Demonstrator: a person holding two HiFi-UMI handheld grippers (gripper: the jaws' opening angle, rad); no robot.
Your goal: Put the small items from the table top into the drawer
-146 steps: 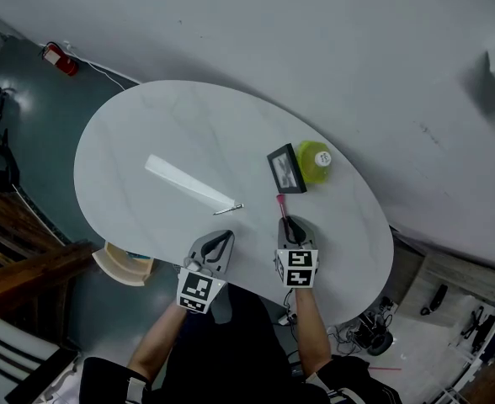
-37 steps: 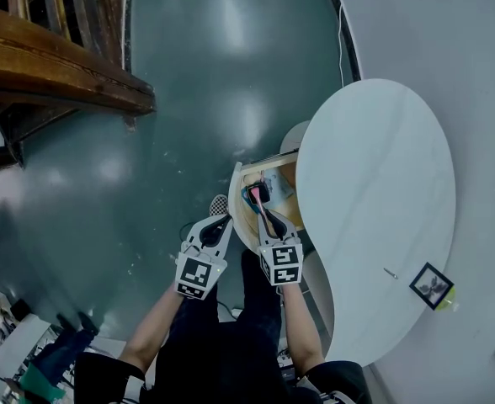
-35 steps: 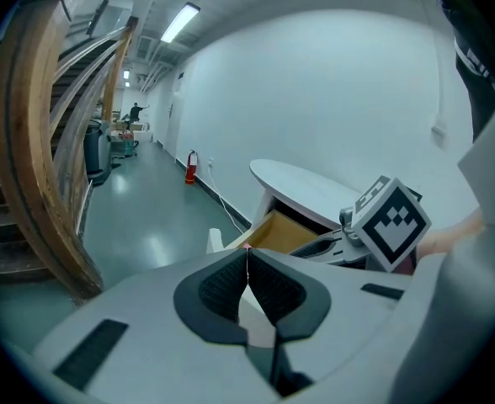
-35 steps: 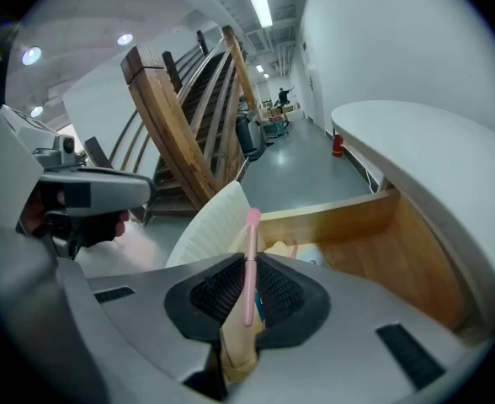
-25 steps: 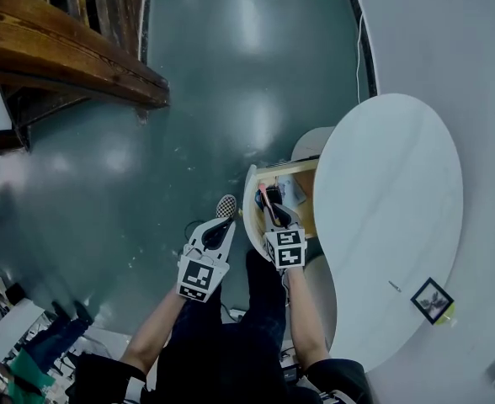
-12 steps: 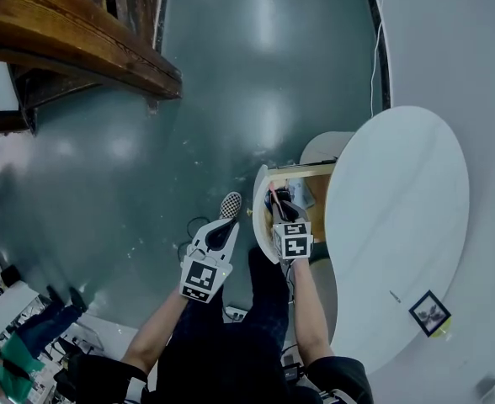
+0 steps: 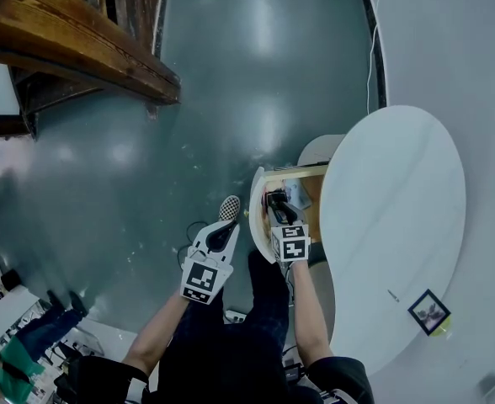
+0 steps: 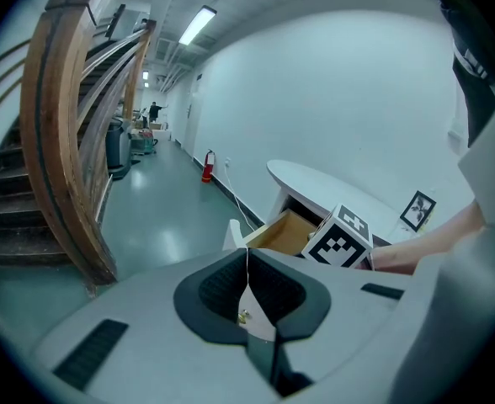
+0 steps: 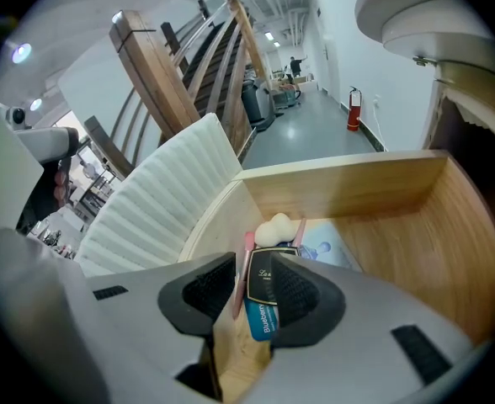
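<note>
Drawer pulled out from under white table, wooden inside, ribbed white front.

Right gripper: tipped steeply down into drawer, marker cube uppermost. Jaws parted, just been opening. Seen from right gripper view, pink pen between the pads, running along the inner edge of the left one; cannot tell whether touching it. No squeeze on it either way.

Already in drawer, beyond the pads: dark box with gold border, blue card partly under it, pale rounded lump further back, printed sheet flat on the bottom.

Left gripper: out over green floor, just beside drawer front, clear of it. Jaws pressed together, only a hairline seam between the pads in left gripper view, nothing caught there.

On table top, well apart from drawer: small framed picture near far edge, small thin metal item close to it.
</note>
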